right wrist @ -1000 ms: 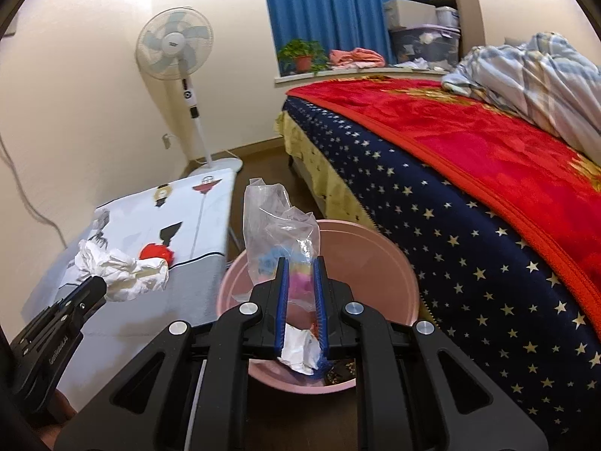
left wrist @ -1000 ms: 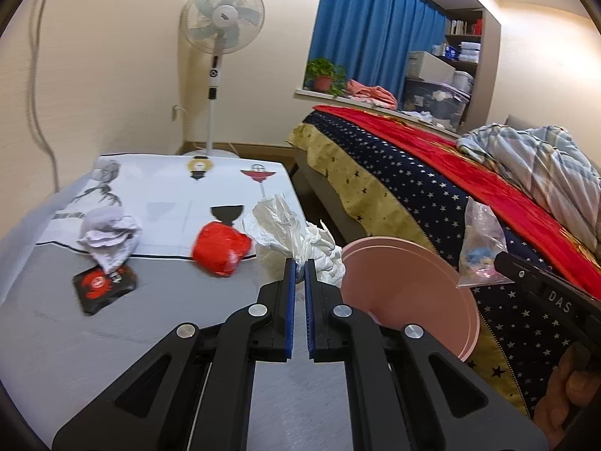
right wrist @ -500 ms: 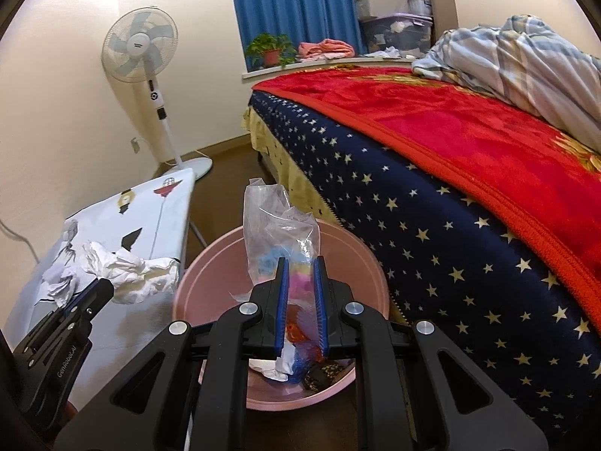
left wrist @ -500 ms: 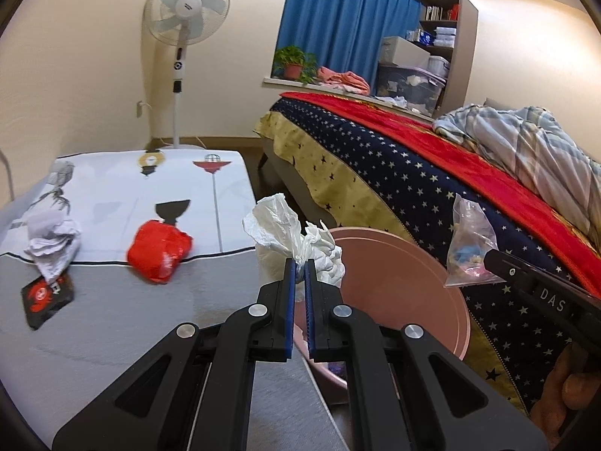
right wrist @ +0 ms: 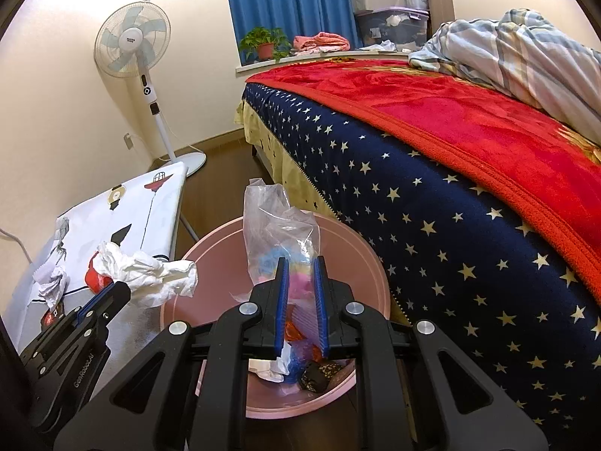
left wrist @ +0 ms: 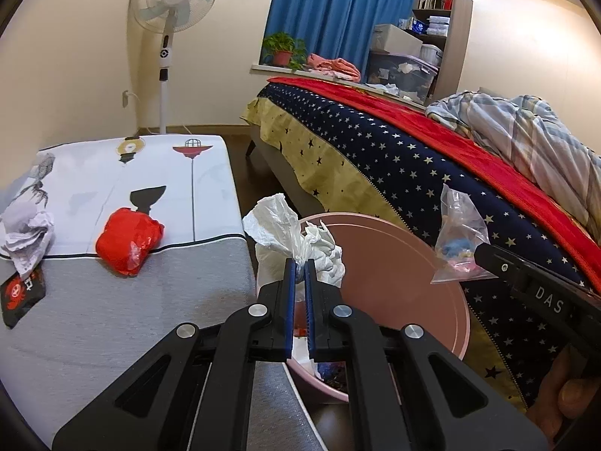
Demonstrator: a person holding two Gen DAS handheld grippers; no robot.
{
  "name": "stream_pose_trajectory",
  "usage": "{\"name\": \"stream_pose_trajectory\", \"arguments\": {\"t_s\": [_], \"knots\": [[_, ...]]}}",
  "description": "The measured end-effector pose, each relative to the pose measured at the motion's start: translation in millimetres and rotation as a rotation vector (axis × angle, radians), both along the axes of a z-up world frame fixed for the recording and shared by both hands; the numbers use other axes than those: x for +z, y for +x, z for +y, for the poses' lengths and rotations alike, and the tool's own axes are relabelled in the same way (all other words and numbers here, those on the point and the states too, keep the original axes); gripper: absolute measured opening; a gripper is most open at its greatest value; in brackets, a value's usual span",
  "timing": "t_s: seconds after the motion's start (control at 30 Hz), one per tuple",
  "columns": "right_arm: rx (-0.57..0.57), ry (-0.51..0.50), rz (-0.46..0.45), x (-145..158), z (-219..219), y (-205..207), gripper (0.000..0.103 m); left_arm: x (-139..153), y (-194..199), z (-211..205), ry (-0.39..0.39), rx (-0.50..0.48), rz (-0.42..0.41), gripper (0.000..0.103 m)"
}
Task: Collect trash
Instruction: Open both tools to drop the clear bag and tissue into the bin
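Two handheld grippers hover over a pink basin (right wrist: pixel 370 263) standing on the floor between a cloth-covered worktop (left wrist: pixel 112 300) and a bed (right wrist: pixel 469 195) with a star-patterned navy cover and red blanket. The left gripper (left wrist: pixel 299 267) has its jaws clenched on a crumpled white tissue (left wrist: pixel 289 233), held above the basin's near rim at the worktop's edge. The right gripper (right wrist: pixel 300 267) has its jaws grasping a clear plastic bag (right wrist: pixel 276 233) with blue and pink contents, held upright over the basin's middle. Scraps of paper and dark wrappers lie in the basin's bottom. On the worktop lie a crumpled red bag (left wrist: pixel 127 240), a wad of white paper (left wrist: pixel 26 236) and, touching it, a black wrapper (left wrist: pixel 20 293) with a red crab print. A pedestal fan (left wrist: pixel 171 3) stands by the wall beyond.
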State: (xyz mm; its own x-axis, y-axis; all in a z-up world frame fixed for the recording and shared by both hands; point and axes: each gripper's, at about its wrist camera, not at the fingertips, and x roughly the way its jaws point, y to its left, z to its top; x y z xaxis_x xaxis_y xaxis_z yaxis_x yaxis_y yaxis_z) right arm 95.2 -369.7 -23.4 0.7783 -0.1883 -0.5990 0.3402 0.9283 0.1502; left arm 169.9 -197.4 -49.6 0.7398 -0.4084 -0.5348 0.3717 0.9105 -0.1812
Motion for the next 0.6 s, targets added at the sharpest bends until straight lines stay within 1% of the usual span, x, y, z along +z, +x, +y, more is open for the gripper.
{"name": "stream_pose_trajectory", "arguments": {"t_s": [0.07, 0.1, 0.13, 0.17, 0.23, 0.43, 0.6], "knots": [[-0.007, 0.000, 0.003, 0, 0, 0, 0.018, -1, 1, 0, 0.001, -0.006, 0.005, 0.005], [-0.011, 0.004, 0.009, -1, -1, 0, 0.020, -1, 2, 0, 0.002, -0.006, 0.008, 0.008], [-0.014, 0.008, 0.011, -2, -2, -1, 0.028, -2, 3, 1, 0.002, -0.007, 0.013, 0.011], [-0.019, 0.014, 0.011, -2, -2, -2, 0.035, -2, 4, 3, 0.001, -0.007, 0.020, 0.012], [-0.023, 0.014, 0.009, -1, -2, -3, 0.039, -1, 3, 7, -0.001, 0.000, 0.021, 0.012], [-0.005, 0.012, 0.001, 1, 1, -11, 0.040, 10, -8, 19, 0.006, 0.009, 0.001, 0.012], [0.024, 0.006, -0.001, 5, 8, -19, 0.040, 22, -22, 38, 0.012, 0.034, -0.017, 0.012]]}}
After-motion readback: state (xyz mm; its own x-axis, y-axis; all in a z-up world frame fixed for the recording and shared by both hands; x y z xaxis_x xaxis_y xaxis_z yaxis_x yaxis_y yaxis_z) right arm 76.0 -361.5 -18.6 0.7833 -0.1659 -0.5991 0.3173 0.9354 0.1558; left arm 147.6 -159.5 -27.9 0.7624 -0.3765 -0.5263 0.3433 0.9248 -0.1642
